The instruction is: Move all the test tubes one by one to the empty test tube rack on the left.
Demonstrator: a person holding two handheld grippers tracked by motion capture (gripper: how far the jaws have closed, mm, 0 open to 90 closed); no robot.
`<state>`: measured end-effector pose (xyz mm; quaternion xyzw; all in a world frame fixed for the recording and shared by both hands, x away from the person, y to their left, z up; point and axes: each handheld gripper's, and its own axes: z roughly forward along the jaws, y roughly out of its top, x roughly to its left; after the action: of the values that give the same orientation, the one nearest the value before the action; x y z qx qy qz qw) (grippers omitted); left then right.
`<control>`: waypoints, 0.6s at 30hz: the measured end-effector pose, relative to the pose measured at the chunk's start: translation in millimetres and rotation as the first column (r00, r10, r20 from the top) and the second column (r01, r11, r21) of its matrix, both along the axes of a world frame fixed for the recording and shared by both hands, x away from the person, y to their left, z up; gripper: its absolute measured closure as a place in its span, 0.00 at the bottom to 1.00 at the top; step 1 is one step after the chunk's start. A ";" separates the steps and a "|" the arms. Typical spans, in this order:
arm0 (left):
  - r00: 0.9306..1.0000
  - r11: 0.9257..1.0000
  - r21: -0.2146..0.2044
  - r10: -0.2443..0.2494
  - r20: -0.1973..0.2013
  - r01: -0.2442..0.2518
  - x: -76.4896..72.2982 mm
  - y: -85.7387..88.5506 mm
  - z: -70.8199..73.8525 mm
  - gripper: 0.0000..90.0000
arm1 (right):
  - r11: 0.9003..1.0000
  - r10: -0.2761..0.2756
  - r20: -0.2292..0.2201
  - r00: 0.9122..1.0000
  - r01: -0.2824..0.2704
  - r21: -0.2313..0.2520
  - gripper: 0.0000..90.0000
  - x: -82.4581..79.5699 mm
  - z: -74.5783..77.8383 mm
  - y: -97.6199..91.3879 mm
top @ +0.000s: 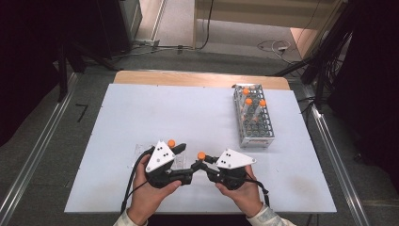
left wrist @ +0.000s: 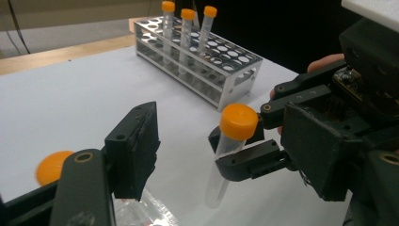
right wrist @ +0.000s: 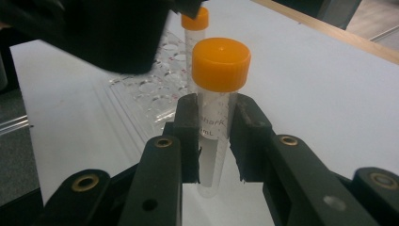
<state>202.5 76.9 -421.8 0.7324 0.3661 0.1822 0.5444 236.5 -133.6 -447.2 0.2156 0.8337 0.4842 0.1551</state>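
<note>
Right gripper (right wrist: 214,136) is clamped on a clear tube (right wrist: 217,117) with an orange cap, held upright just above the desk (top: 141,113) near its front edge. Left gripper (left wrist: 221,155) stands alongside with jaws apart, nothing between them. Metal rack (top: 254,123) with three capped tubes sits toward the far right corner.

A lab bench — metal tube rack (top: 254,122), orange-capped sample tubes (top: 248,102).
</note>
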 end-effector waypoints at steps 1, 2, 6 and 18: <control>1.000 1.000 0.003 -0.002 0.000 0.002 0.0 -1.1 -0.8 0.35 | 1.000 0.003 0.000 1.000 -0.003 0.000 0.80 -0.9 0.0 0.8; 1.000 1.000 0.003 -0.002 0.001 0.002 0.0 -1.8 -1.5 0.37 | 1.000 0.006 0.000 1.000 -0.006 0.002 0.80 -1.7 -0.1 1.7; 1.000 1.000 0.006 -0.005 0.010 0.005 -0.2 -2.7 -3.3 0.49 | 1.000 0.018 0.000 1.000 -0.018 0.001 0.80 -4.5 -1.0 4.7; 0.999 0.999 0.029 -0.040 0.008 0.040 -1.1 -7.7 -7.3 0.73 | 1.000 0.019 -0.007 1.000 -0.019 0.009 0.80 -5.2 -2.5 6.5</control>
<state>201.4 69.2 -429.2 0.7466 0.3464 0.1797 0.5388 231.3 -127.1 -449.7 0.2102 0.8339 0.4888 0.1464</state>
